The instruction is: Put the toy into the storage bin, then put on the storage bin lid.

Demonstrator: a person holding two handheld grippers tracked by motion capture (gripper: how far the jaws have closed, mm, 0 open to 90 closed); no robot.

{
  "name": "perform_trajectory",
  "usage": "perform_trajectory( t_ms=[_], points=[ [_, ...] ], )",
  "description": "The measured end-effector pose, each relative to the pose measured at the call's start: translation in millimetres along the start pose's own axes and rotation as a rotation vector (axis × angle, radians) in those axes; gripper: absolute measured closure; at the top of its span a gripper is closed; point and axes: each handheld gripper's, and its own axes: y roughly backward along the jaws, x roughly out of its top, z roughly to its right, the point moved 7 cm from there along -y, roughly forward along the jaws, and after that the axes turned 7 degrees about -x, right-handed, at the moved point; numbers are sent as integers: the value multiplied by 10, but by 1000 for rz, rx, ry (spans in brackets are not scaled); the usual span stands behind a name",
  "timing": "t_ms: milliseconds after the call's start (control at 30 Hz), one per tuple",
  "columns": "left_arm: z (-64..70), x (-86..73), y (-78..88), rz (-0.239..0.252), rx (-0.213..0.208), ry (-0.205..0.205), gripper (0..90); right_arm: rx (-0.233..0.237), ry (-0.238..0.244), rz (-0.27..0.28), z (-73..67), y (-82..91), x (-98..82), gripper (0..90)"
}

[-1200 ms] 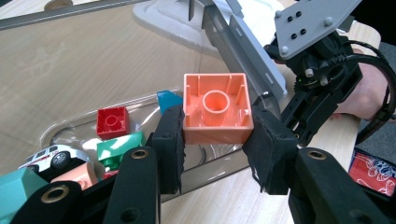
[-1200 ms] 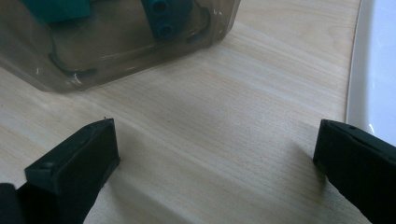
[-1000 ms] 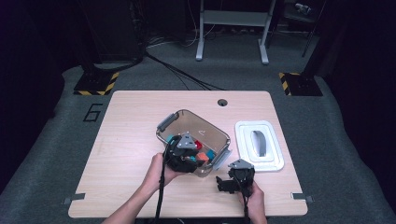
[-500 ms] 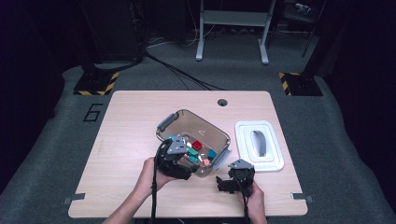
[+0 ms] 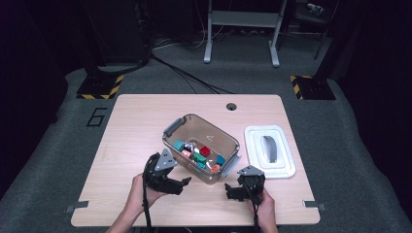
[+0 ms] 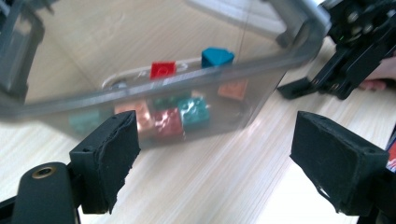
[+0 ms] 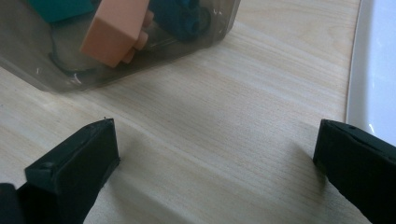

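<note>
Item: clear plastic bin (image 5: pixel 201 145), lid off, on the wooden bench (image 5: pixel 136 126), set at an angle just ahead of your two hands. Contents: a loose heap of toy building bricks (image 5: pixel 199 156) in red, teal, green and orange, all lying against the near end of the bin.

Item: white lid (image 5: pixel 269 156), flat on the bench just right of the bin, grey handle up.

Item: left tool (image 5: pixel 180 184). A second earlier you had it down inside the bin, over the bricks; you then drew it back toward yourself, and it sat outside the bin's near left wall. Its jaws had just been opening and stood wide. In the left gripper view the pads (image 6: pixel 111 156) faced the bin wall with only bare bench between them; no brick was held.

Item: right tool (image 5: pixel 232 191). You kept it parked at the bin's near right corner, between bin and lid. Its jaws stood wide over bare wood in the right gripper view, holding nothing.

Reading: the brick you carried looks to have been dropped in the bin; no bricks lay loose on the bench, so fitting the lid seems the likely remaining step.
</note>
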Motion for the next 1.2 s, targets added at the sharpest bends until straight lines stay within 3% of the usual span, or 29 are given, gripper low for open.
perform_trajectory(
  t_ms=[367,400,600,667,833,1033,1100,1133,1200],
  points=[
    [-208,-459,-70,-68,65,33,122,-1,0,0,0,1,-1,0],
    [-264,-562,-108,-100,81,45,98,-2,1,0,1,2,-1,0],
    [-417,-789,-180,-158,111,78,51,-2,1,0,1,2,-1,0],
    [-511,-886,-207,-168,148,89,18,0,1,0,0,1,-1,0],
    [-668,-1054,-247,-188,156,134,0,-1,0,0,0,1,-1,0],
    [-796,-1163,-266,-162,163,169,0,0,0,-1,0,1,-1,0],
    [-835,-1208,-282,-161,142,172,0,3,2,-1,1,0,0,0],
    [-866,-1250,-325,-122,135,176,0,-3,-7,-1,0,-2,4,0],
    [-888,-1264,-322,-110,122,172,0,0,3,3,8,-6,6,0]
  ],
)
